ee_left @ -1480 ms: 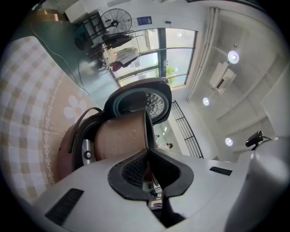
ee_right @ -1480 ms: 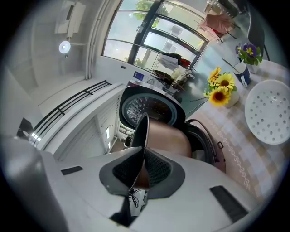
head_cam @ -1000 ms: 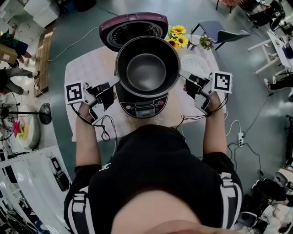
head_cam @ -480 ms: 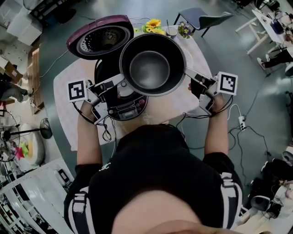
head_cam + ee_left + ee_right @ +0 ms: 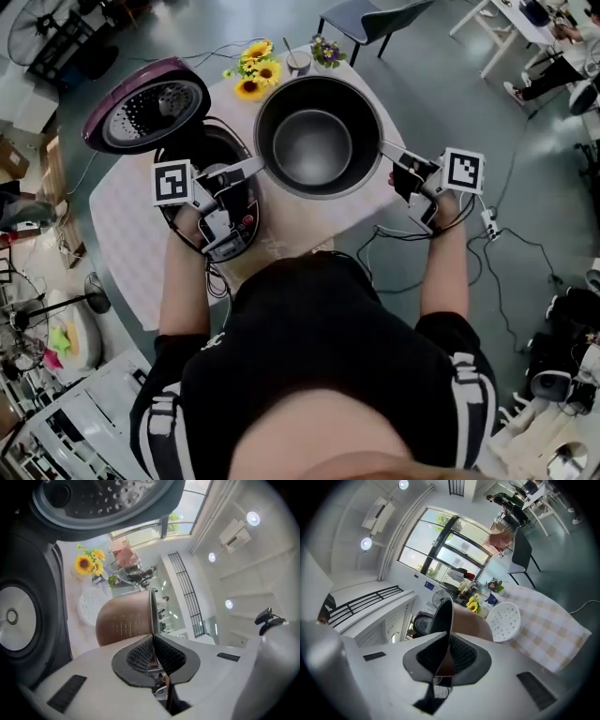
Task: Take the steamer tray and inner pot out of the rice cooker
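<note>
Left gripper (image 5: 249,169) and right gripper (image 5: 389,153) are clamped on opposite sides of the rim of the inner pot (image 5: 319,141), holding it aloft just right of the open rice cooker (image 5: 202,155), above the table (image 5: 122,234). Setting it down well likely means keeping the rim level and lowering both sides together, clear of the steamer tray (image 5: 506,619) lying on the far cloth.

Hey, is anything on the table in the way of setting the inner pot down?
Possibly the white steamer tray: it lies on the table just beyond the inner pot, which the left gripper and right gripper hold up by its rim.
</note>
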`<state>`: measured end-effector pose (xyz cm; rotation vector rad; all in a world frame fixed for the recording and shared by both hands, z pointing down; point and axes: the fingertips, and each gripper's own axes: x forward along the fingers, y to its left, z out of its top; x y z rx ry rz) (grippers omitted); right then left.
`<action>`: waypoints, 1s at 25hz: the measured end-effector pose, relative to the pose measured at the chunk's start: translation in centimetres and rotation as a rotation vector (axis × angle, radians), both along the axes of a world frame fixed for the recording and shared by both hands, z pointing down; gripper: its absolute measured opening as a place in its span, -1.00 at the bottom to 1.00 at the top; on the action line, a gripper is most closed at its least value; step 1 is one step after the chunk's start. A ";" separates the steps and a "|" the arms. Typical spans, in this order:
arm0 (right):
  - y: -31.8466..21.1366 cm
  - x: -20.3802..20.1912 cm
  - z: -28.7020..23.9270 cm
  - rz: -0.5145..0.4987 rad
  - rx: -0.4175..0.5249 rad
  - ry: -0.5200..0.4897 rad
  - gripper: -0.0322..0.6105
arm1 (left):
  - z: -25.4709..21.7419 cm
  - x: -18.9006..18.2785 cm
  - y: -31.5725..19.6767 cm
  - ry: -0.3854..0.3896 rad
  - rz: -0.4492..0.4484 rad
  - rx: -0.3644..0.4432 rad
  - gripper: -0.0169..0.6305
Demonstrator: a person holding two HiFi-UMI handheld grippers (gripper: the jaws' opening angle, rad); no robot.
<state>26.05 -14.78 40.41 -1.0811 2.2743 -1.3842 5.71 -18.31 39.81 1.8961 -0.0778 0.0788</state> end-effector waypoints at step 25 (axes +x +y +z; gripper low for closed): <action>3.7 11.8 16.7 0.078 -0.326 0.197 -0.85 | 15.6 10.1 2.9 -0.367 0.049 -0.156 -0.91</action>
